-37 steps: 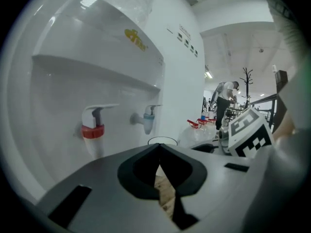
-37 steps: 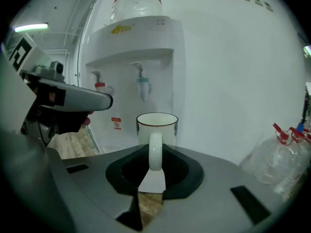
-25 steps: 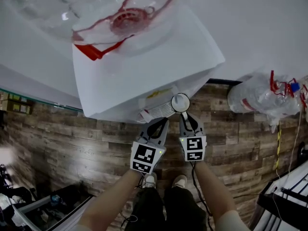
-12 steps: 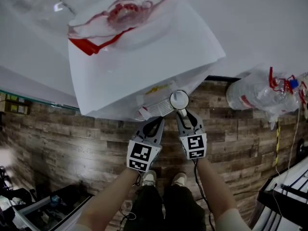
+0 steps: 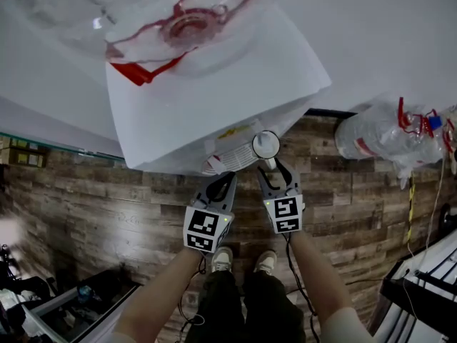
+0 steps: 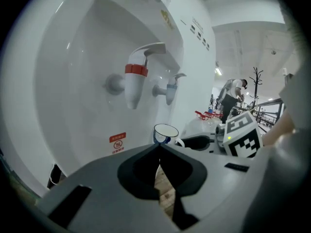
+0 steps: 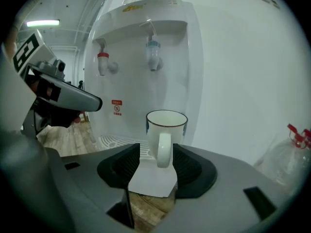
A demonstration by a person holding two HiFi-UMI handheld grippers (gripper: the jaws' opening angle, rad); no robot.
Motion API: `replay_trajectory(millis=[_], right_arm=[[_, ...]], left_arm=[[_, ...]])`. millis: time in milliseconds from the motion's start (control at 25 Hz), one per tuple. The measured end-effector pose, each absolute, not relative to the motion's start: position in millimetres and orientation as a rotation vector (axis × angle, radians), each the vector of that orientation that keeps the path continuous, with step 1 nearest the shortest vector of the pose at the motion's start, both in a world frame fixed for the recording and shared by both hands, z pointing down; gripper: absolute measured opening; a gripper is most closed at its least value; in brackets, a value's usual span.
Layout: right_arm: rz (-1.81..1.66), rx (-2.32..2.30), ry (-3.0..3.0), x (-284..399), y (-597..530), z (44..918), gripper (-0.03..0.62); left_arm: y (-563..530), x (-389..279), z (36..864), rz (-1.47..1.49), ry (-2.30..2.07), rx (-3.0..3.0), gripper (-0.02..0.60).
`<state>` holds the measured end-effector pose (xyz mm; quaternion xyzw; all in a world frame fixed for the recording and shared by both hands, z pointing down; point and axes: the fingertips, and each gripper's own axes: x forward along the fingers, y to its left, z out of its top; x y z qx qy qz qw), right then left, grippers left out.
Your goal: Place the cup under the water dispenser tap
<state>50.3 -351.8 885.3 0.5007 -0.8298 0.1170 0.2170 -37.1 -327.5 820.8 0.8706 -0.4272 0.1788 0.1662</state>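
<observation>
Right gripper [image 7: 156, 155] opening off mug [image 7: 166, 125] handle, left gripper [image 6: 158, 147] closed empty; crooked retreat could hook handle, tip mug

A white, dark-rimmed cup [image 7: 166, 126] is being shown standing upright on the dispenser [image 7: 141, 21]'s drip tray [image 7: 112, 141], below the blue tap [image 7: 153, 55], which is pointing down; the cup's handle is facing away from the dispenser.
</observation>
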Motion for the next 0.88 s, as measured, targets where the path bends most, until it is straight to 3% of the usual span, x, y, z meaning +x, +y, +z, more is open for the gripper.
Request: replay_trajectory(millis=[400,880], right_arm=[[0.410,1.422,-2.259,79,-344,837,0.218],[0.399,1.427,-2.273,110,-300,683,0.089]], left_arm=[[-316,-53,788,0.614,-1.205,2.480,0.006],[-289,-62,673,0.667,-1.240,2.490,0.006]])
